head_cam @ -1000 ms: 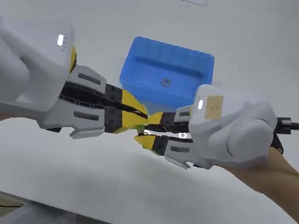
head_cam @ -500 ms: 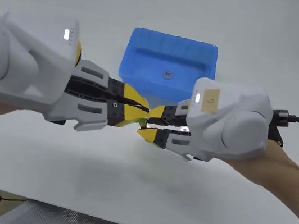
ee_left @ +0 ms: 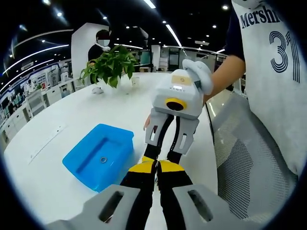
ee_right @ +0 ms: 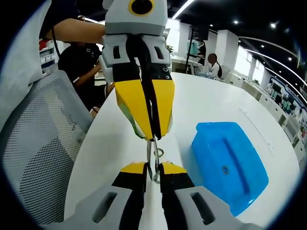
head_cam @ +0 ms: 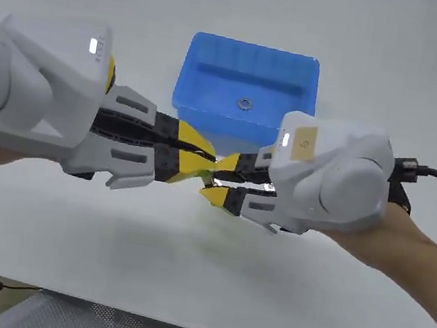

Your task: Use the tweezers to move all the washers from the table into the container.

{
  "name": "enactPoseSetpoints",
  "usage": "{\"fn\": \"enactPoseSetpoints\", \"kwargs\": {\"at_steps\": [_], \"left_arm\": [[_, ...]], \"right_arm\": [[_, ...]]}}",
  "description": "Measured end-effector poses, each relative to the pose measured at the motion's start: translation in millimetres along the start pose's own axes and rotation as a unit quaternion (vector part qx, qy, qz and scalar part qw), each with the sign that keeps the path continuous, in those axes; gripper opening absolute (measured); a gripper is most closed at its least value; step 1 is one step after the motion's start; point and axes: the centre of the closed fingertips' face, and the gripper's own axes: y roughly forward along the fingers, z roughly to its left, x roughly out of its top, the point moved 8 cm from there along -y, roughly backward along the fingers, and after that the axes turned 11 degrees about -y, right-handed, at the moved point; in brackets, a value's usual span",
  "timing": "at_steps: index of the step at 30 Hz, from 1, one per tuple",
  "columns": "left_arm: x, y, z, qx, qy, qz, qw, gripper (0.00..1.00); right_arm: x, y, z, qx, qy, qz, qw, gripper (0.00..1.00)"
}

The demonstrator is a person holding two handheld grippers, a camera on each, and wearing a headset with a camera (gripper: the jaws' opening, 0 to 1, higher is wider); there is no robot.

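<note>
Right gripper (ee_right: 153,175) grasping thin metal tweezers (ee_right: 151,153); its view showing small steel washer (ee_right: 159,153) at their 3 o'clock. Left gripper (ee_left: 154,165) clenching shut. Head view showing blue plastic container (head_cam: 210,56) at 12 o'clock.

Broad white worktable (head_cam: 371,38) lit from above, dark ceiling crossed by strip lights (ee_left: 173,34), leafy potted plant (ee_left: 109,67) set on it, grey mesh chair (ee_right: 43,158) placed alongside, office desks (ee_left: 29,98) ranged beyond.

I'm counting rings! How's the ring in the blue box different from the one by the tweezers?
The container washer lies inside the blue container; the tweezers washer is outside, over the white table. The container washer sits alone; the tweezers washer is beside the tweezers. Both are small metal rings.
</note>
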Motion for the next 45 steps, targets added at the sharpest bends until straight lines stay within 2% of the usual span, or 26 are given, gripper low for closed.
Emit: {"fn": "enactPoseSetpoints", "kwargs": {"at_steps": [13, 18, 23, 33, 37, 45], "left_arm": [[3.9, 4.2, 0.4, -0.003, 0.017, 0.011, 0.9998, 0.06], [2.7, 3.3, 0.2, -0.001, 0.010, 0.013, 0.9999, 0.06], [3.8, 4.2, 1.1, 0.004, 0.000, 0.016, 0.9999, 0.05], [5.9, 6.3, 0.4, 0.001, 0.000, 0.025, 0.9997, 0.05], [13.1, 3.4, -4.0, -0.005, 0.003, 0.030, 0.9995, 0.06], [30.4, -12.8, -5.1, -0.009, 0.000, 0.020, 0.9998, 0.06]], "right_arm": [[-2.5, -0.3, -2.5, 0.001, 0.007, -0.003, 1.0000, 0.12], [-2.8, 1.2, -2.4, 0.004, 0.015, -0.004, 0.9999, 0.12], [-2.6, 1.7, -2.6, 0.010, 0.005, -0.002, 0.9999, 0.11], [-3.5, 0.7, -3.3, 0.010, 0.020, 0.000, 0.9997, 0.10], [2.5, -2.0, -0.2, 0.013, 0.025, -0.006, 0.9996, 0.10], [23.0, -17.1, -5.0, 0.001, 0.005, -0.018, 0.9998, 0.10]]}}
